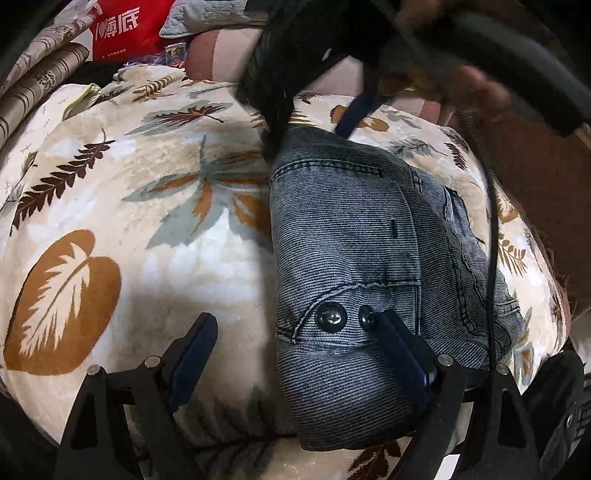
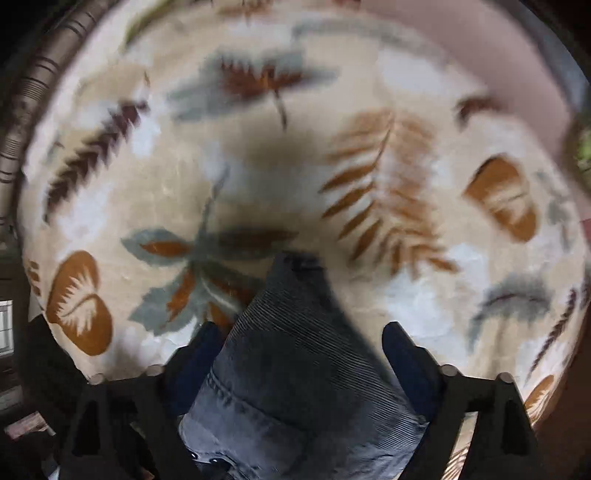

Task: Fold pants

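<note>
The blue-grey denim pants (image 1: 354,254) lie folded into a compact bundle on a cream leaf-print blanket (image 1: 122,206), two dark snap buttons facing up. My left gripper (image 1: 295,332) is open just above the bundle's near end, its right finger (image 1: 402,354) over the denim, its left finger over the blanket. My right gripper (image 1: 280,122) shows at the bundle's far end in the left wrist view. In the right wrist view, blurred, the pants (image 2: 295,350) lie between the spread fingers of the right gripper (image 2: 295,339), which is open.
The blanket (image 2: 369,147) covers a soft, rounded surface. A red bag (image 1: 125,26), a pink cushion (image 1: 218,55) and striped patterned fabric (image 1: 40,74) lie at the far left. A black cable (image 1: 493,221) hangs across the pants' right side.
</note>
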A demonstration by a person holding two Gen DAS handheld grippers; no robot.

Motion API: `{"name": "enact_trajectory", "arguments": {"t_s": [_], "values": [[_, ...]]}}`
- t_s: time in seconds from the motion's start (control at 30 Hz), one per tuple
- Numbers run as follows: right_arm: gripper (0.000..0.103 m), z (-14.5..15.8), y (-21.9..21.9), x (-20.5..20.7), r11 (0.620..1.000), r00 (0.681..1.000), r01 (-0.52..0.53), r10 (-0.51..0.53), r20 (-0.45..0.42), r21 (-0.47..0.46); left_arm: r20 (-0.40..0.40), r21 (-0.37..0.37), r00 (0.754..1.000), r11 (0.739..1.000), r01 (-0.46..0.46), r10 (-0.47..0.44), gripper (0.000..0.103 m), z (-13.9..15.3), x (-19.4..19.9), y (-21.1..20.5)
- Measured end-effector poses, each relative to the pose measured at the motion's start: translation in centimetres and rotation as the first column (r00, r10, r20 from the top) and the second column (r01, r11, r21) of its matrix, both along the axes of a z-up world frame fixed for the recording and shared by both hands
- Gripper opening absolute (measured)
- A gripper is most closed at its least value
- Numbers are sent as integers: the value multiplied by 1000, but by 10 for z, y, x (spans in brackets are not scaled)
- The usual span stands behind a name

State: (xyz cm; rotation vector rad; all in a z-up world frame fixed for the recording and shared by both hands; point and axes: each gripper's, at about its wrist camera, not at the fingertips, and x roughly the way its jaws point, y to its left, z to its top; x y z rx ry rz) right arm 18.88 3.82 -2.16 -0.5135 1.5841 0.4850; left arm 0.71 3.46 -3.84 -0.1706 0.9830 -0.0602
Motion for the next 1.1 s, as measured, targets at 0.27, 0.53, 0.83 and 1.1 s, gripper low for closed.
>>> {"name": "enact_trajectory", "arguments": {"t_s": [0.27, 0.53, 0.83, 1.1], "values": [[33, -14, -27, 13, 978, 983, 180, -182, 8, 108, 11, -10, 1000, 1000, -3, 3, 90, 0, -1, 1], [50, 54, -121, -15, 844, 867, 377, -466, 175, 381, 22, -26, 1000, 1000, -14, 14, 90, -1, -3, 4], [52, -10, -224, -93, 677, 787, 552, -616, -36, 488, 42, -34, 999, 999, -33, 35, 90, 0, -7, 3], [68, 22, -230, -158, 636, 789, 483, -614, 16, 602, 61, -25, 998, 999, -20, 21, 90, 6, -9, 4]]}}
